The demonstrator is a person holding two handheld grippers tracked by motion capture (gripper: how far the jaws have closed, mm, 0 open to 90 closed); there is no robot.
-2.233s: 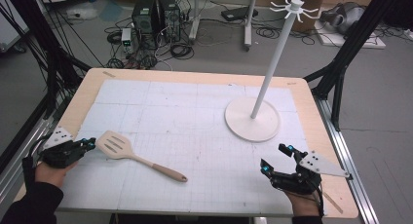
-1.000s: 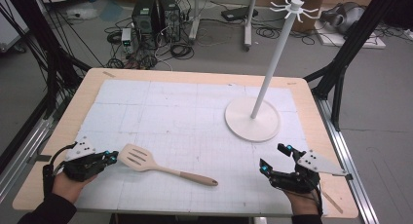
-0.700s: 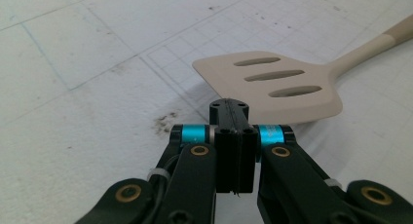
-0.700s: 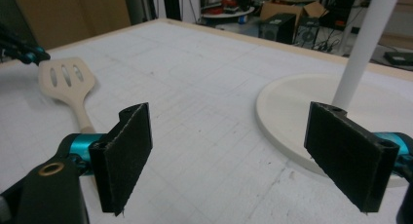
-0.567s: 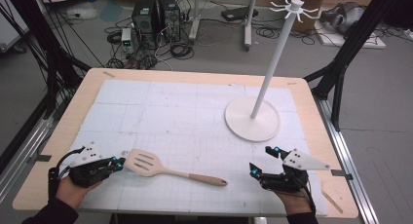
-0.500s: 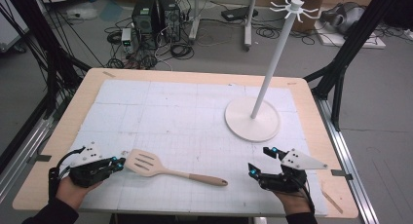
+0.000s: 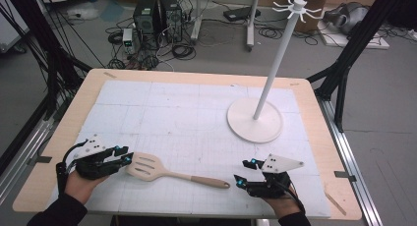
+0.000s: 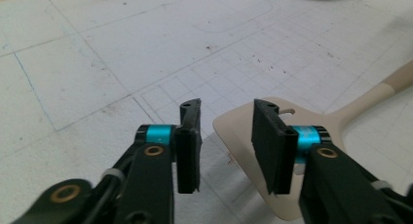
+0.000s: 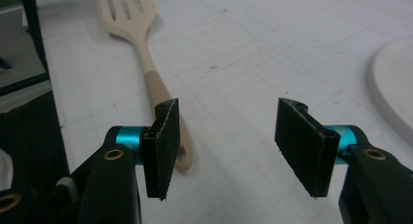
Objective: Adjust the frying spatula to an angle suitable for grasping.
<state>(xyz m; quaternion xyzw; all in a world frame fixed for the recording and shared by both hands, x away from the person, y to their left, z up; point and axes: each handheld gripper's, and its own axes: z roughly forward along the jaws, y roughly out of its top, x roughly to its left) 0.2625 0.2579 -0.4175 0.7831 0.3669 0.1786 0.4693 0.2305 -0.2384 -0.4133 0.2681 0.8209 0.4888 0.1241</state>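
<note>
High view: both tools are sitting released, left tool (image 7: 124, 155) touching the spatula (image 7: 169, 170) blade at 9 o'clock, right tool (image 7: 243, 173) just beside its handle end.

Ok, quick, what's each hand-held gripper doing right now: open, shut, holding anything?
Left hand-held gripper: open, holding nothing, at the spatula's slotted blade.
Right hand-held gripper: open, holding nothing, near the spatula's handle end.
</note>
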